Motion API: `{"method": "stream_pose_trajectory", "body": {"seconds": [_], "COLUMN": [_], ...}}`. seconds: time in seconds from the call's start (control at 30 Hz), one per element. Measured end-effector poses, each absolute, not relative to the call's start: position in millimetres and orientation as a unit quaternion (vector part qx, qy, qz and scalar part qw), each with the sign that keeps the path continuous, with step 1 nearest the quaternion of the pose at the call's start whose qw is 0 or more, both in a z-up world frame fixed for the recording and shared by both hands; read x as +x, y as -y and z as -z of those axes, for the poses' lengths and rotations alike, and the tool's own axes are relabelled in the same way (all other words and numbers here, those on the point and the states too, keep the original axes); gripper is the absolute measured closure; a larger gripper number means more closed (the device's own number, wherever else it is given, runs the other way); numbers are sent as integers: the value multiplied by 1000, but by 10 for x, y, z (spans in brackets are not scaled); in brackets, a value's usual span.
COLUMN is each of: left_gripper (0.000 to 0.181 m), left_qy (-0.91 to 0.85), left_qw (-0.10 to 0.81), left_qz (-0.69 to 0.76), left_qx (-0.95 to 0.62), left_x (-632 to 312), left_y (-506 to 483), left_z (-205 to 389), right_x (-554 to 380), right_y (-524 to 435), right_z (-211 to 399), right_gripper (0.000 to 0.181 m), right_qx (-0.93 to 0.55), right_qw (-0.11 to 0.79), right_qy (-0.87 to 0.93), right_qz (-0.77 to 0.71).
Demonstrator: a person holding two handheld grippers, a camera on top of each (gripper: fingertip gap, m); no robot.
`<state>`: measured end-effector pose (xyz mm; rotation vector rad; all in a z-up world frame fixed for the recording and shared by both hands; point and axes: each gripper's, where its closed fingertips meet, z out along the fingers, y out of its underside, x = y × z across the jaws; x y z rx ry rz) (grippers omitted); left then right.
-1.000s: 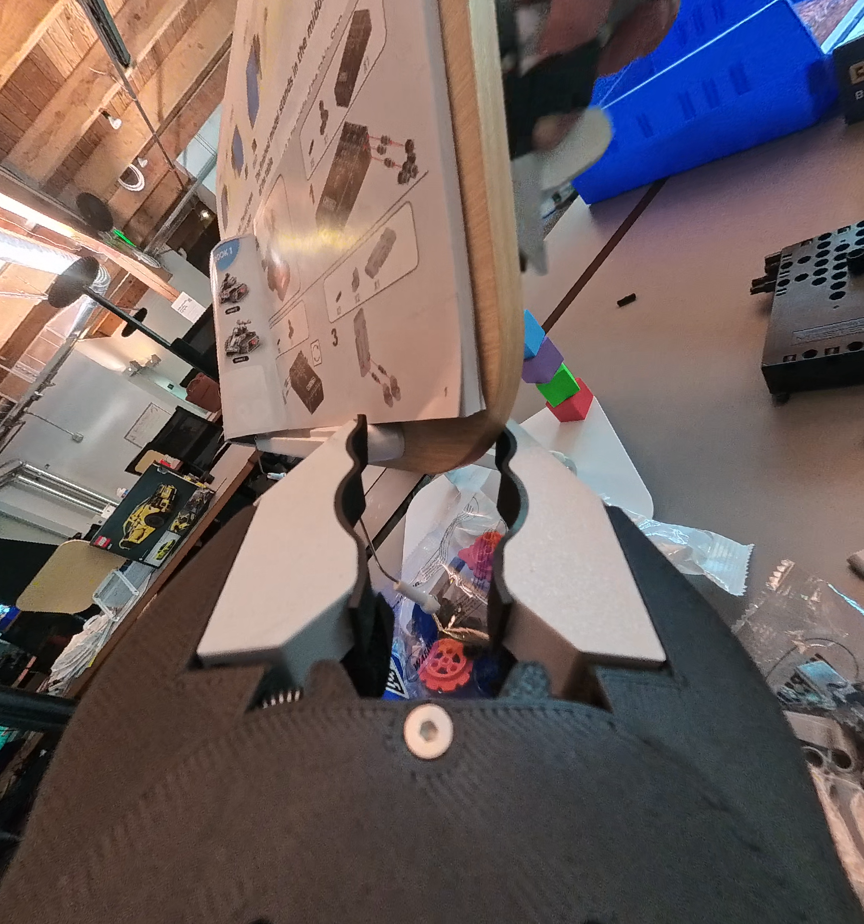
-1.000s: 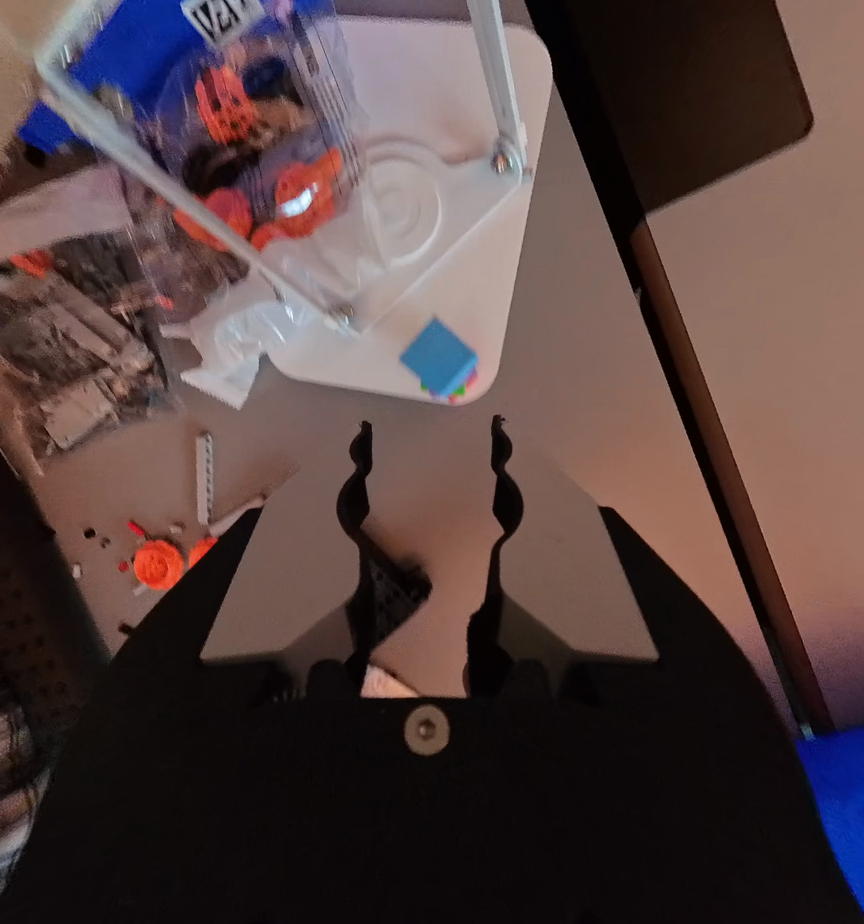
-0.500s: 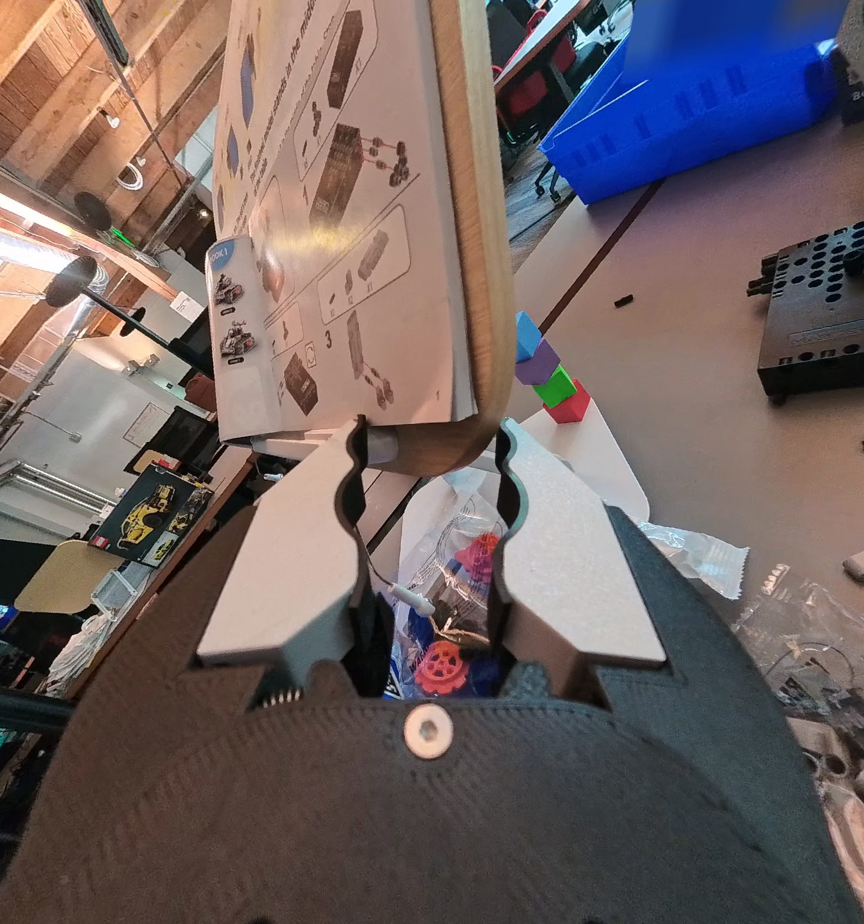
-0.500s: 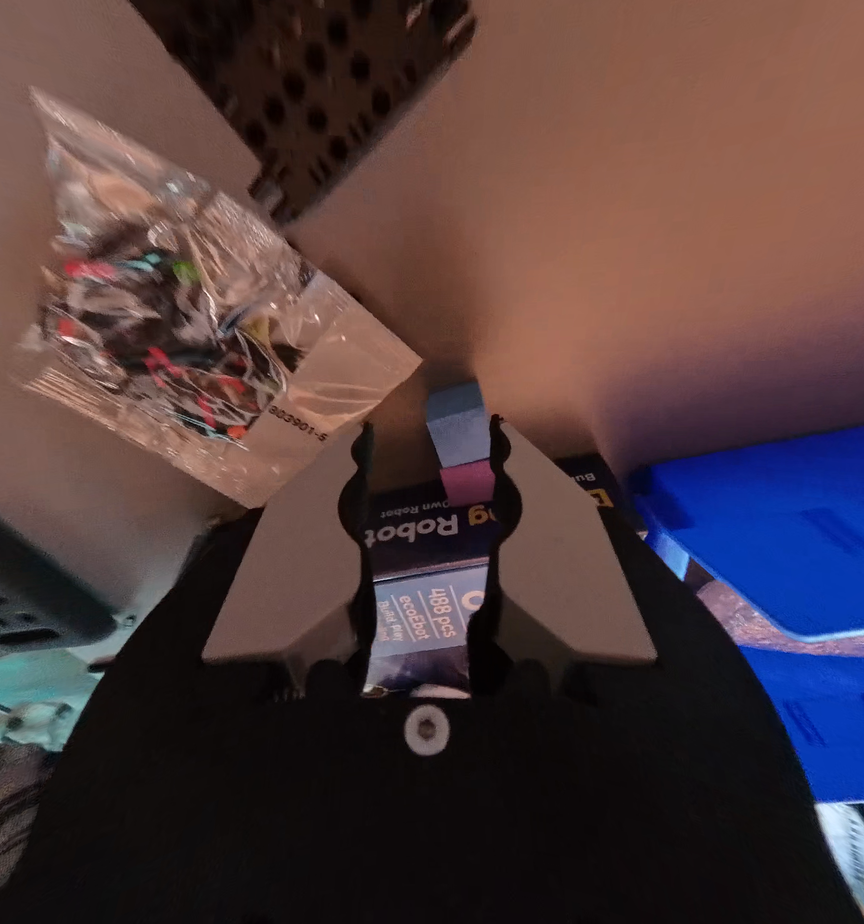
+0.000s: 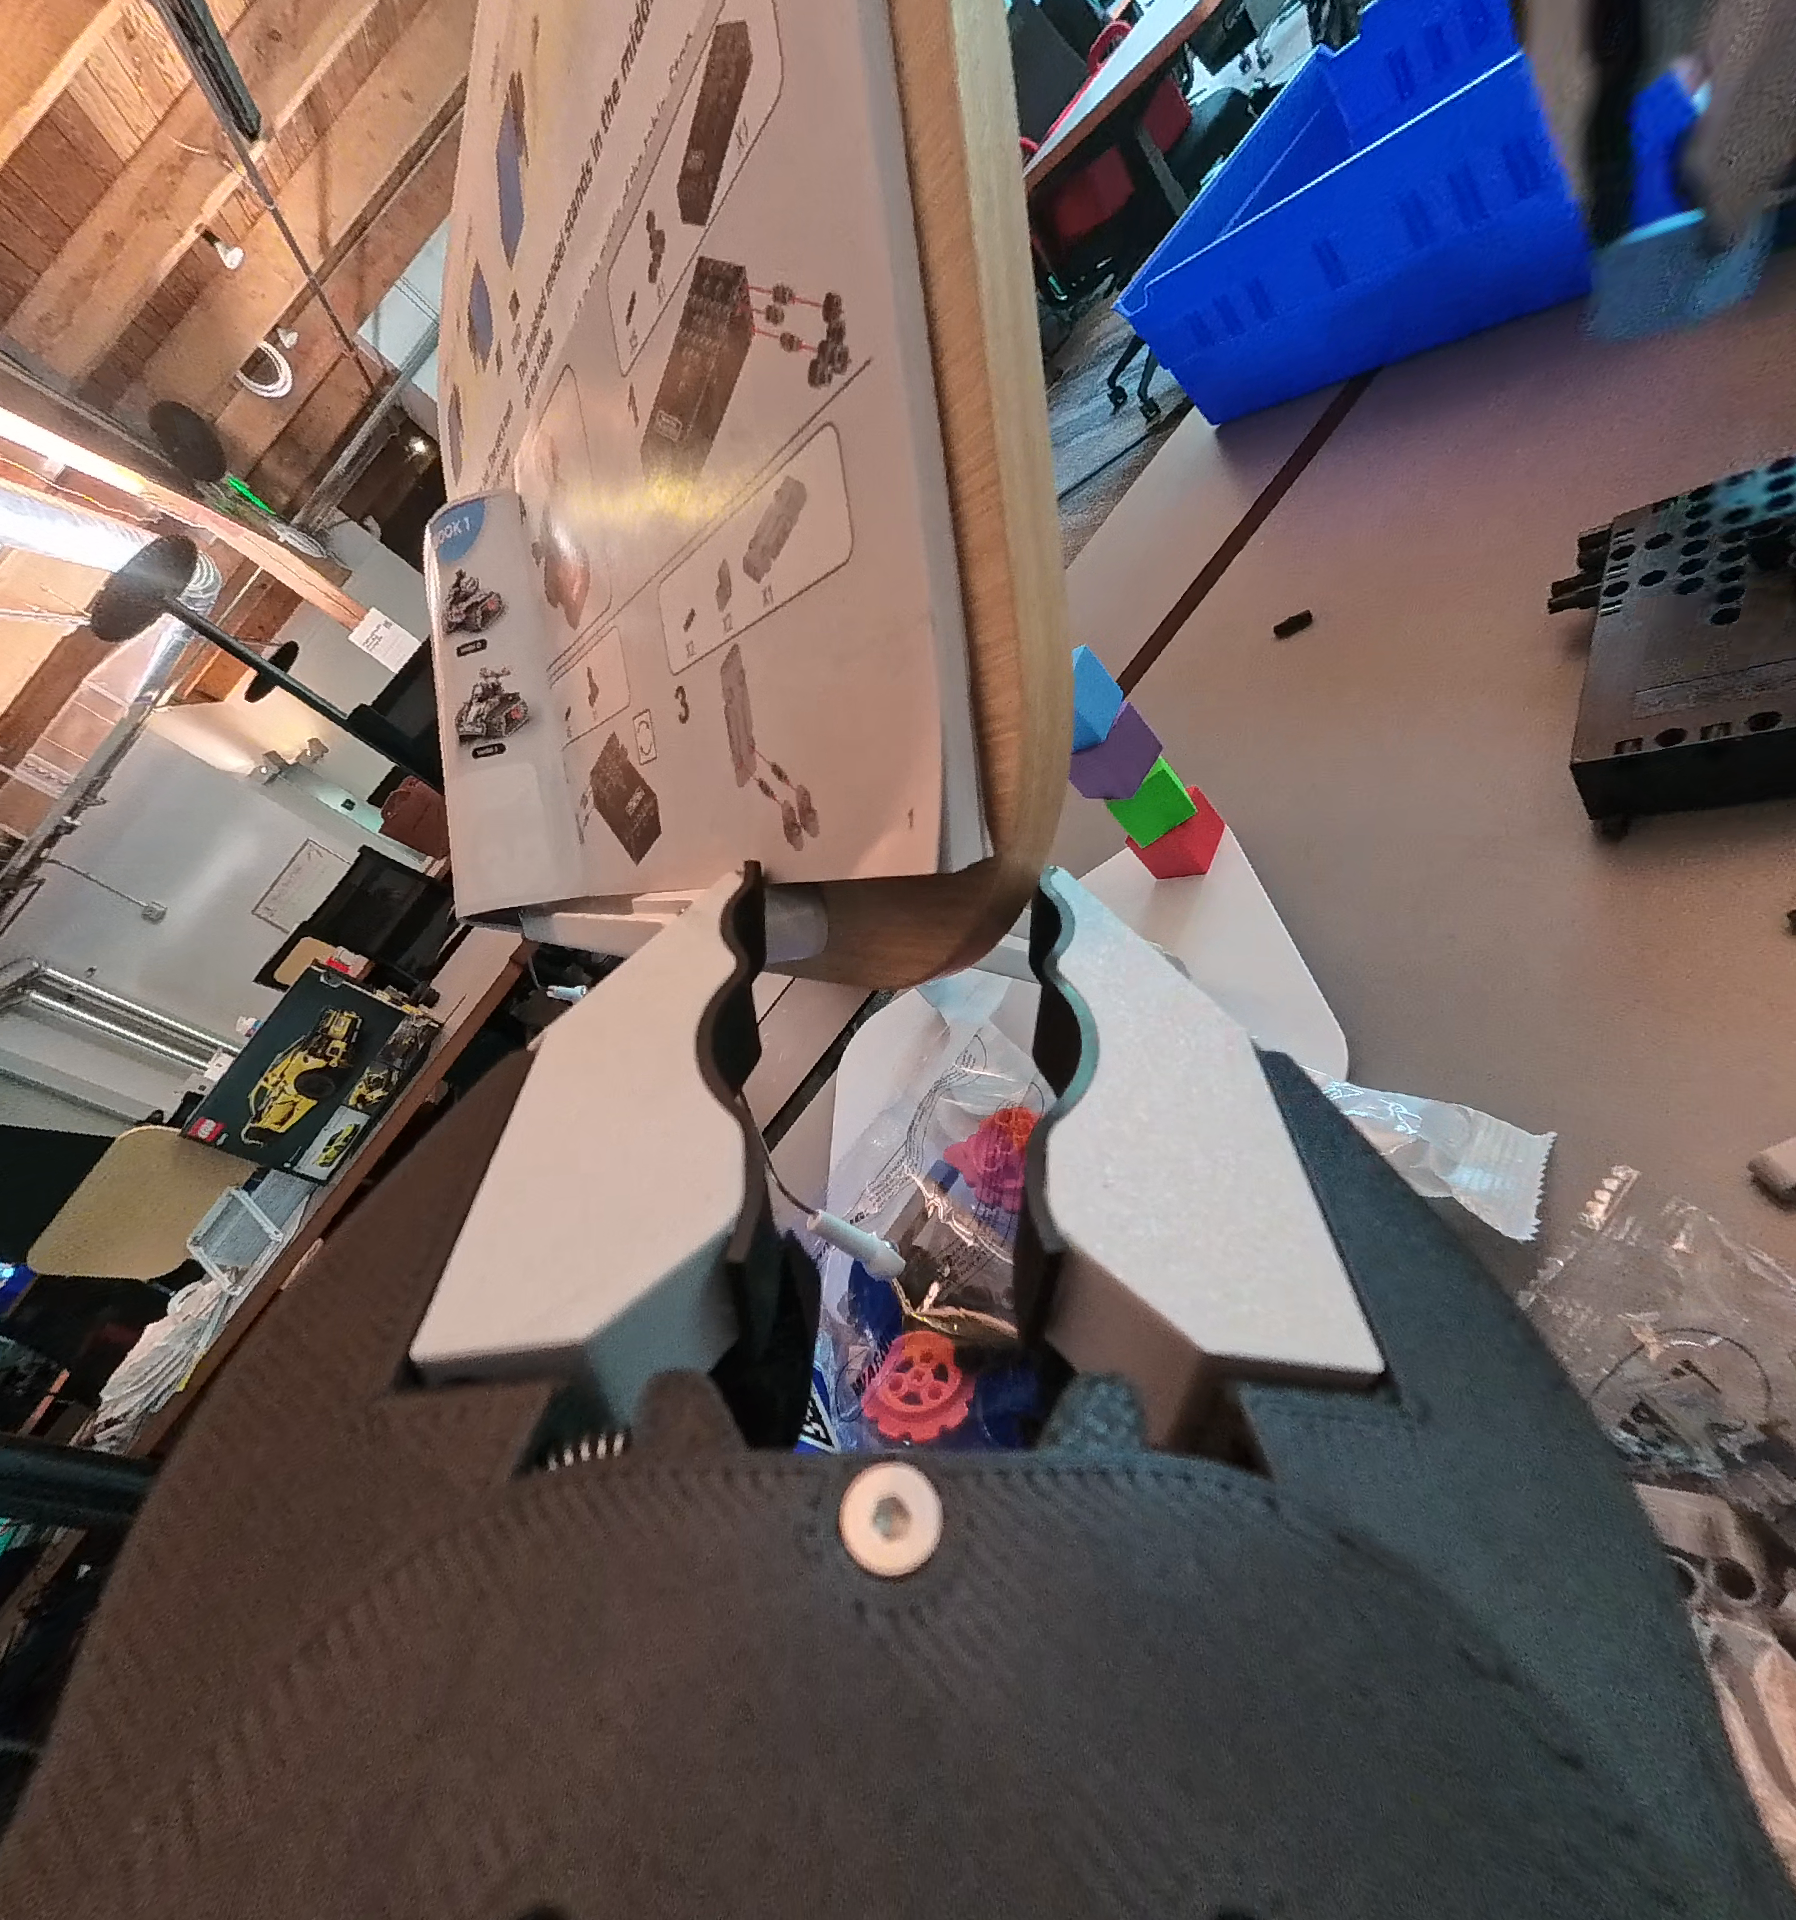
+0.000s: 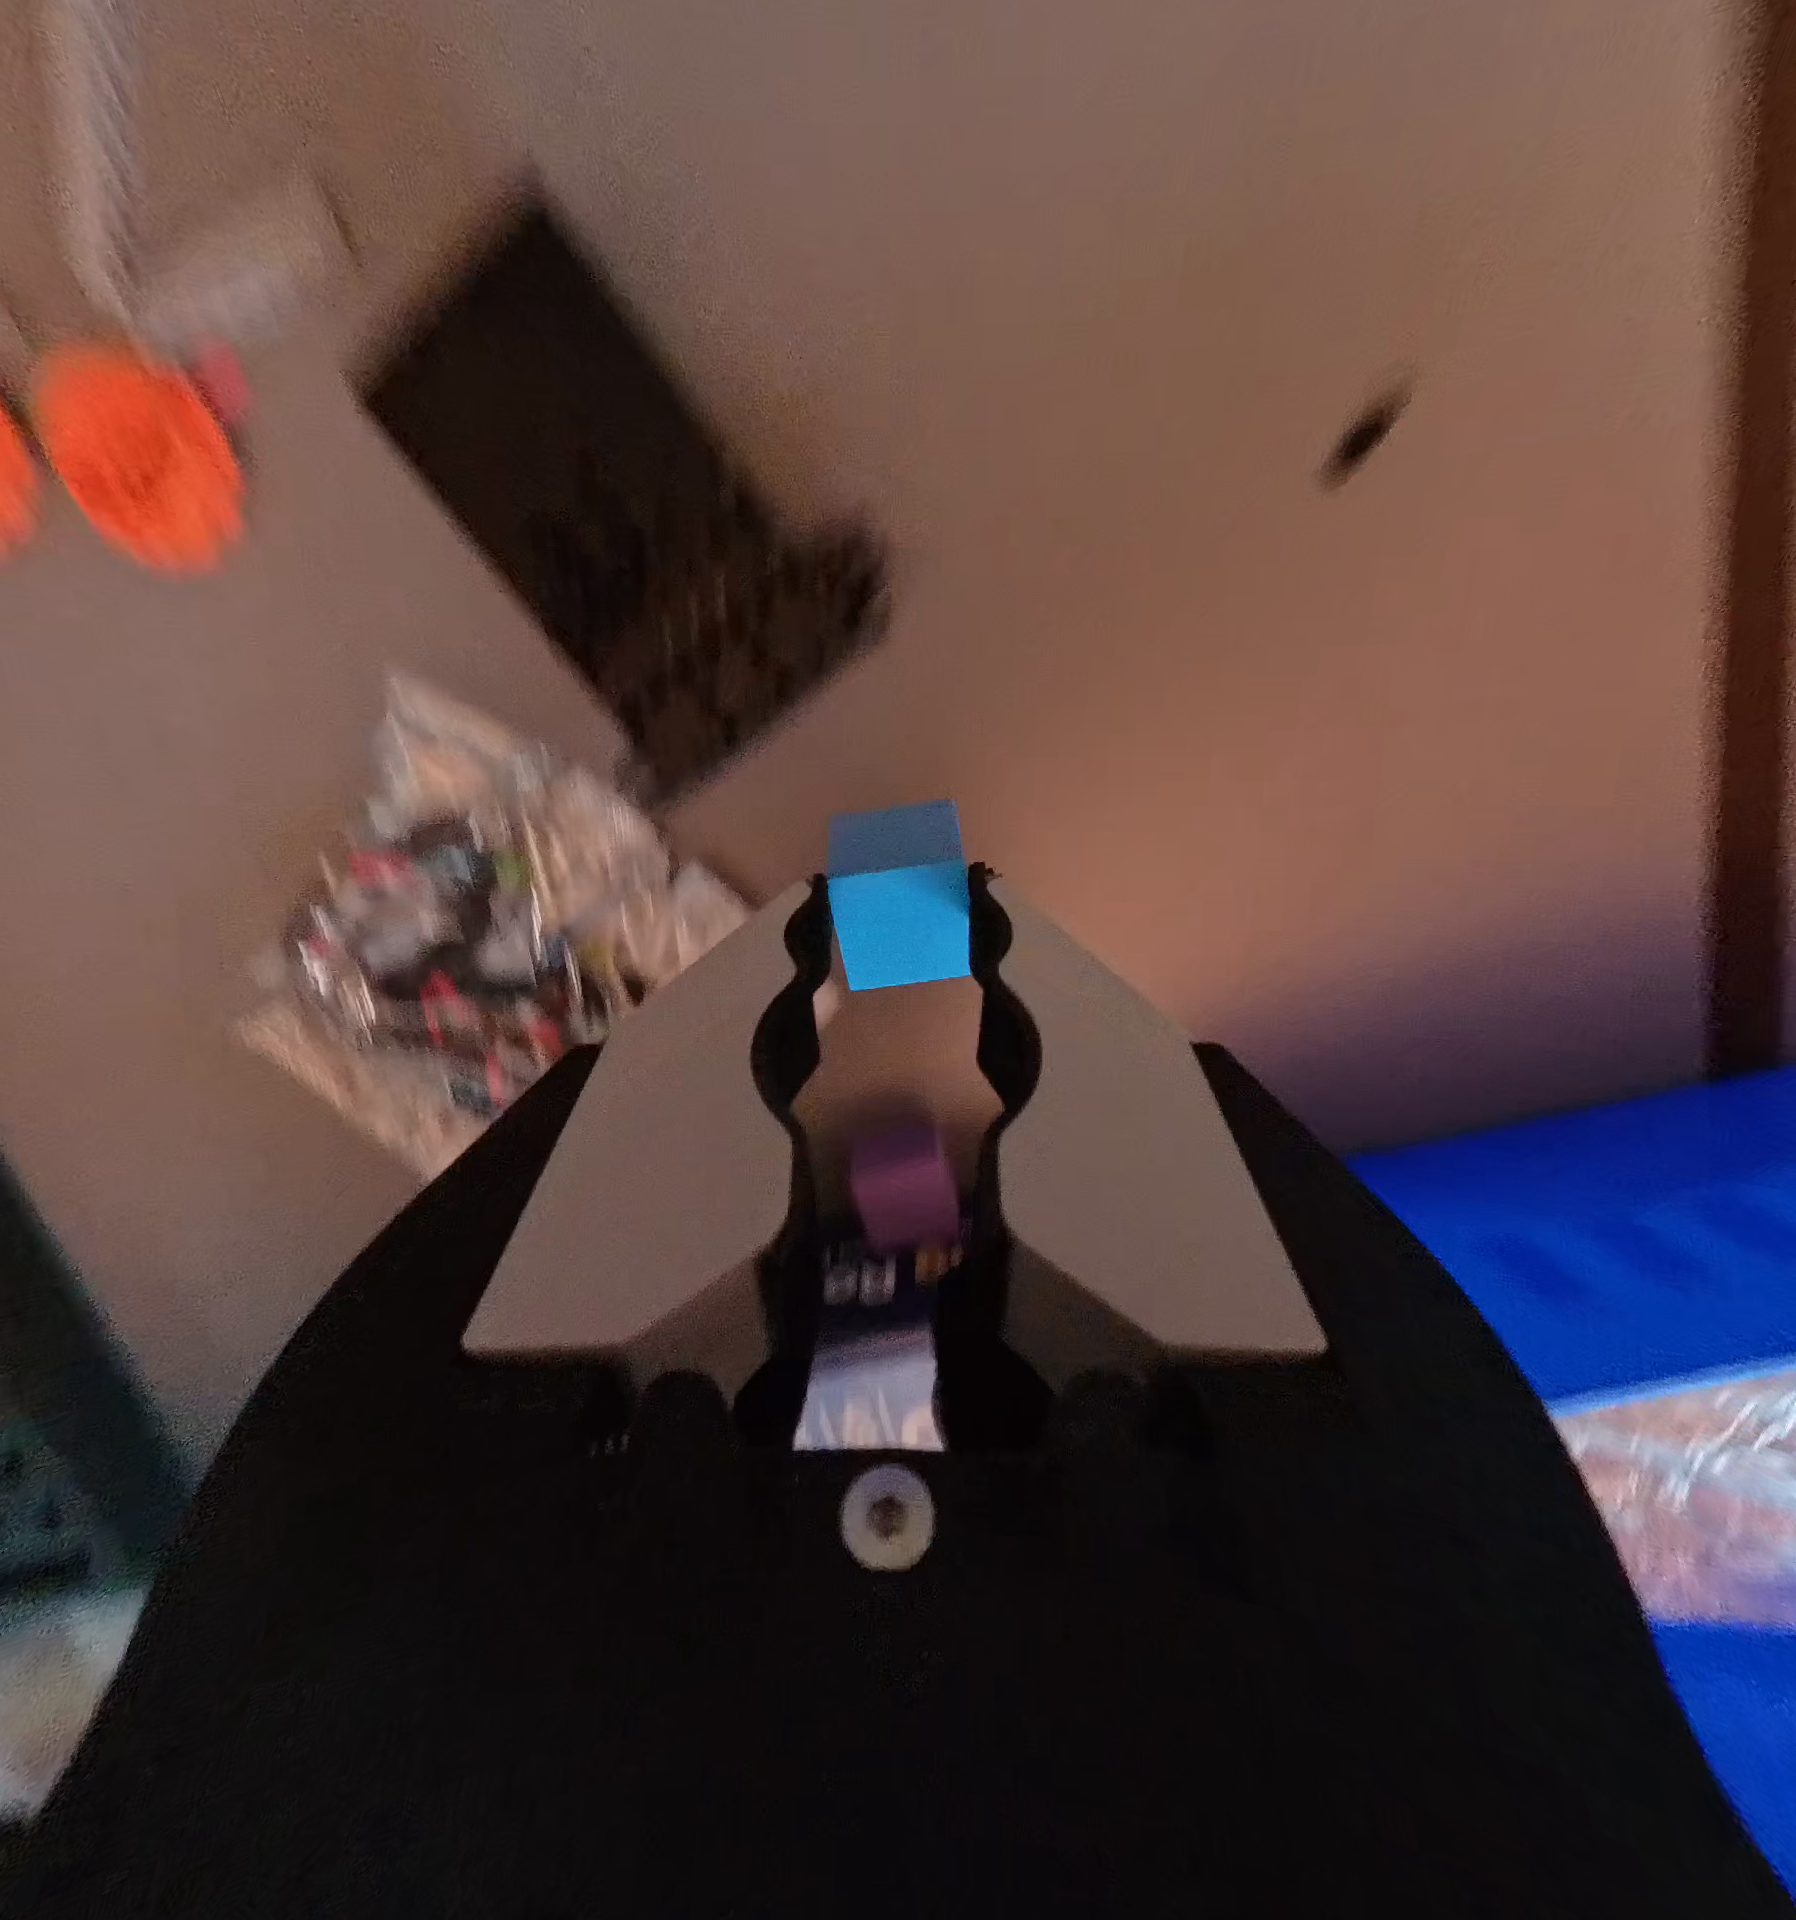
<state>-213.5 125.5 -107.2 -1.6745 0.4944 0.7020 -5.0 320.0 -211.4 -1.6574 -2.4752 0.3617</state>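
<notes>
My right gripper [image 6: 899,894] is shut on a blue cube [image 6: 899,925], with both fingertips pressed on its sides. It holds the cube above a purple cube [image 6: 899,1184] that stands on a dark printed box [image 6: 873,1288]. My left gripper [image 5: 899,894] is open and holds nothing. Just beyond its fingertips is the lower edge of a wooden board [image 5: 987,520] that carries an instruction booklet [image 5: 717,468]. A stack of blue, purple, green and red cubes [image 5: 1133,769] stands on the board's white base [image 5: 1247,966]. The right wrist view is blurred.
A blue bin [image 5: 1393,229] stands at the far table edge and also shows in the right wrist view [image 6: 1600,1247]. A black perforated block [image 5: 1725,665] lies to the right. Clear bags of parts [image 5: 935,1247] [image 6: 458,914] and orange gears [image 6: 135,457] lie on the table. There is about 30 centimetres between the tips of the two grippers.
My right gripper swung from the white base to the dark box, closed on the blue cube atop the purple one and lifted it. My left gripper has not moved.
</notes>
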Motion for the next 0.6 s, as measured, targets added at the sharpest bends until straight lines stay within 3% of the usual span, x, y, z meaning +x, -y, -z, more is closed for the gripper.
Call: {"method": "stream_pose_trajectory", "body": {"seconds": [0.13,0.27,0.6], "left_gripper": [132,132,132], "left_qy": [-211,-213,-212], "left_qw": [590,587,588], "left_qz": [-302,-305,-305], "left_qx": [-718,-719,-718], "left_x": [-2140,-2142,-2158], "left_y": [-1254,-1250,-1238], "left_z": [1069,1069,1059], "right_x": [-894,-1493,-2152], "right_y": [-3027,-2863,-2798], "right_z": [1431,1042,1154], "right_gripper": [157,156,156], "right_qx": [-547,-515,-483], "right_qw": [197,235,278], "right_qy": [748,679,652], "right_qz": [-320,-467,-515]}}
